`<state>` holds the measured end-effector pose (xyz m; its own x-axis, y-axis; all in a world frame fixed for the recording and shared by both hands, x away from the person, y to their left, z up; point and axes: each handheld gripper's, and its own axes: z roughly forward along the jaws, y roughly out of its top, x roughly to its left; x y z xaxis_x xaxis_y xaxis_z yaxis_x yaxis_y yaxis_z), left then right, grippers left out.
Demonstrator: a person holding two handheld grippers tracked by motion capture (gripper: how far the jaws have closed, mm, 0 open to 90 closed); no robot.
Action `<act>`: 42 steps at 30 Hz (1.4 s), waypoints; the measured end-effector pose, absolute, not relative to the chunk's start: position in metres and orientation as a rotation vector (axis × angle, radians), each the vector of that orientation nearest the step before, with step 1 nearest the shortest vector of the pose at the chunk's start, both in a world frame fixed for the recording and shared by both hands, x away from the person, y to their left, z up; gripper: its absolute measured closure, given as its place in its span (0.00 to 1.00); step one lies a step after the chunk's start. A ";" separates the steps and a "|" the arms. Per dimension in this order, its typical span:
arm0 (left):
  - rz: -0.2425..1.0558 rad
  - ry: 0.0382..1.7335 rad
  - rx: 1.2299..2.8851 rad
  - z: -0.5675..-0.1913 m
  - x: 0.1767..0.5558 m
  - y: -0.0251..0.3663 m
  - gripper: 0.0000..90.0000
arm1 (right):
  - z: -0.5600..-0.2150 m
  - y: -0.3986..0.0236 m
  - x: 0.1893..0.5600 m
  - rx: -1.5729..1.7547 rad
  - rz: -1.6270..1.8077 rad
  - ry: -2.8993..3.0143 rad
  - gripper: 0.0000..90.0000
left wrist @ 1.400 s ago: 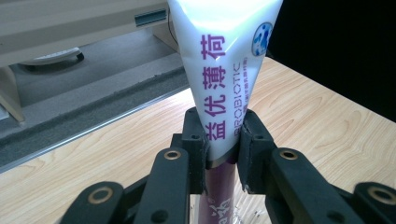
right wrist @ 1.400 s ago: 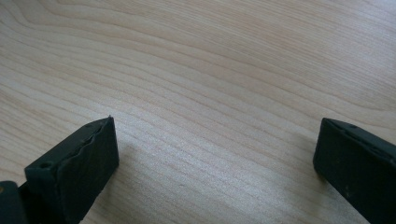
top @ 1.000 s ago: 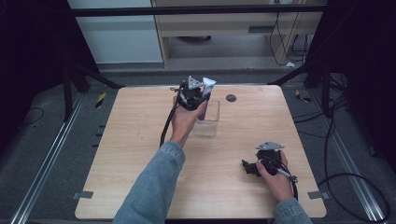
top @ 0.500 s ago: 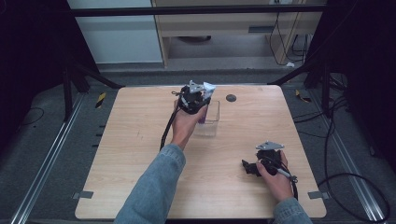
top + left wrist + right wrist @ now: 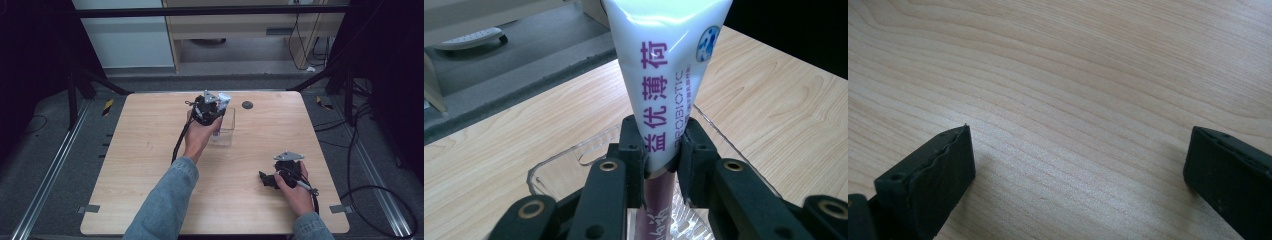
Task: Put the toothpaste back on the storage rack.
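My left gripper (image 5: 214,105) is shut on a white toothpaste tube (image 5: 667,75) with purple print, held upright just over a clear plastic box (image 5: 226,131) on the wooden table. In the left gripper view the black pads (image 5: 631,145) pinch the tube low down, where its purple lower part (image 5: 656,200) reaches into the clear box (image 5: 559,162). The tube's flat end (image 5: 223,97) points up. My right gripper (image 5: 266,179) rests on the table near the front right, open, with bare wood between its fingertips (image 5: 933,172).
A small dark round mark (image 5: 247,105) sits on the table (image 5: 135,165) behind the box. A cable (image 5: 179,140) trails from the left gripper along the forearm. Dark frame legs and floor cables surround the table.
The left gripper with the tube has shifted slightly toward the box. The right gripper has not moved.
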<state>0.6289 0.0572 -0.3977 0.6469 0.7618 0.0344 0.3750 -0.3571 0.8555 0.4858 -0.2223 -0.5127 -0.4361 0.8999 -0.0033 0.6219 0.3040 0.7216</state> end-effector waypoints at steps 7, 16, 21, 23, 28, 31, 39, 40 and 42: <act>0.566 0.882 2.002 -0.402 0.628 0.054 0.83 | -0.513 -0.222 0.486 1.358 0.924 2.169 0.01; 0.550 0.908 2.008 -0.400 0.628 0.054 0.83 | -0.513 -0.222 0.486 1.359 0.924 2.169 0.01; 0.544 0.913 2.002 -0.400 0.628 0.057 0.83 | -0.513 -0.222 0.486 1.359 0.923 2.169 0.01; 0.538 0.920 2.003 -0.399 0.628 0.058 0.82 | -0.513 -0.222 0.486 1.359 0.924 2.170 0.01; 0.526 0.923 2.010 -0.398 0.630 0.057 0.82 | -0.513 -0.222 0.486 1.359 0.924 2.169 0.01; 0.519 0.949 1.997 -0.399 0.632 0.056 0.82 | -0.513 -0.222 0.486 1.356 0.922 2.169 0.01; 0.502 0.971 2.004 -0.399 0.638 0.048 0.82 | -0.513 -0.222 0.486 1.354 0.923 2.169 0.01; 0.504 0.971 2.011 -0.398 0.638 0.046 0.82 | -0.513 -0.222 0.486 1.354 0.923 2.169 0.01; 0.503 0.979 2.021 -0.397 0.640 0.042 0.82 | -0.513 -0.222 0.486 1.354 0.924 2.169 0.01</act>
